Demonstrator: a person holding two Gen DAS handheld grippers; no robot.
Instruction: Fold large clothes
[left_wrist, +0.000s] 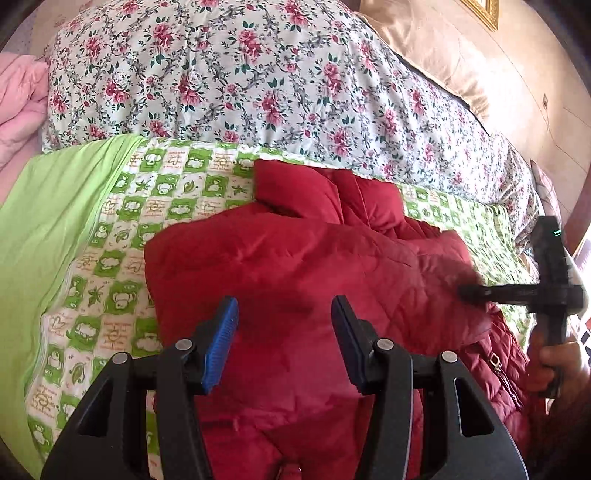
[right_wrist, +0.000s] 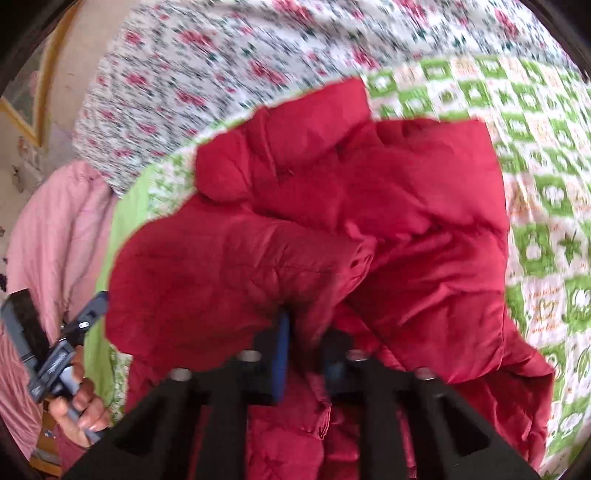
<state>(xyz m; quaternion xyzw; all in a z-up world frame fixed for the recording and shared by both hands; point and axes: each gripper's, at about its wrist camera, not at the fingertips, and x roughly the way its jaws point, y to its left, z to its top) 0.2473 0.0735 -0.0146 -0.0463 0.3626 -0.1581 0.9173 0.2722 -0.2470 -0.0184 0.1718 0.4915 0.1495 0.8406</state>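
- Bed (left_wrist: 55, 221) under me, spread with a green checked sheet (left_wrist: 122, 229); a floral quilt (left_wrist: 221, 74) is heaped along its far side and a pink blanket (left_wrist: 18, 110) sits at the end.
- Red padded jacket (left_wrist: 295, 266) lies bunched on that sheet, 1 flap doubled over the body.
- My left tongs (left_wrist: 284, 328) hover above the jacket, spread, gripping nothing.
- My right tongs (right_wrist: 306, 354) are pinching a fold of the jacket, blurred.
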